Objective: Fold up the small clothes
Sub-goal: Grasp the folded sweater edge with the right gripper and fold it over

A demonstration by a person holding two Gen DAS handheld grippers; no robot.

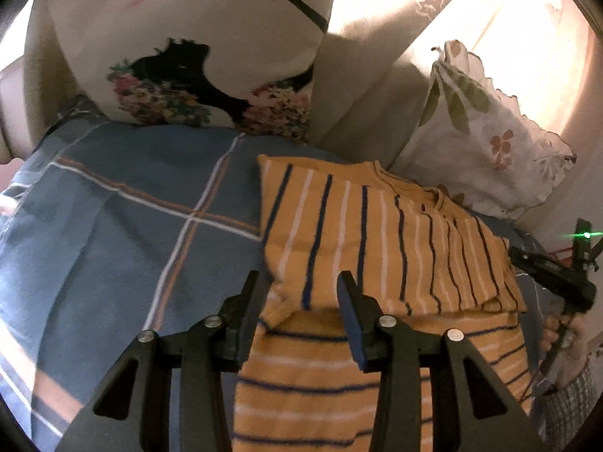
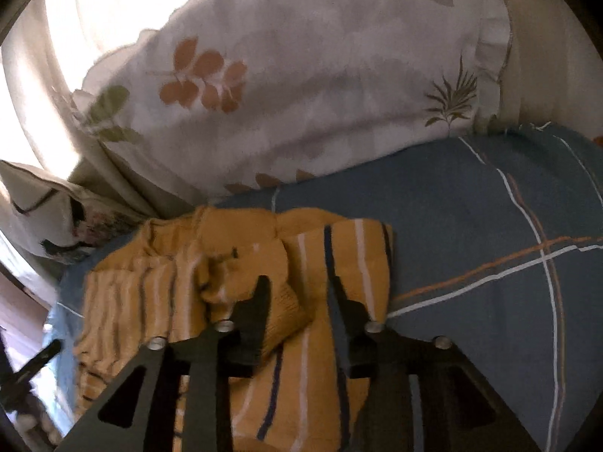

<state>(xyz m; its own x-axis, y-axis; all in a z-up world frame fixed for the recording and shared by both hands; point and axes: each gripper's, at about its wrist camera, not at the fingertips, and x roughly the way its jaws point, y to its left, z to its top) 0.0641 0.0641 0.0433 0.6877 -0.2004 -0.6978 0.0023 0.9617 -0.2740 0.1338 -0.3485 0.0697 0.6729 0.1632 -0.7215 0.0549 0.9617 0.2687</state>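
Note:
A small yellow top with navy and white stripes [image 1: 377,233] lies on the blue plaid bedsheet [image 1: 132,226], its upper part folded over the lower part. My left gripper [image 1: 299,282] is open, its jaws on either side of the folded left edge. In the right wrist view the same top [image 2: 158,282] is bunched, and my right gripper [image 2: 297,290] is open over its right folded edge, jaws apart with cloth lying between them. The right gripper also shows in the left wrist view [image 1: 557,275], held in a hand at the far right.
A white pillow with a black cat and flowers [image 1: 181,56] stands behind the sheet at the left. A leaf-print frilled pillow [image 2: 301,75] leans just behind the top. Bright curtains [image 1: 452,19] hang at the back. Bare sheet [image 2: 490,245] lies to the right.

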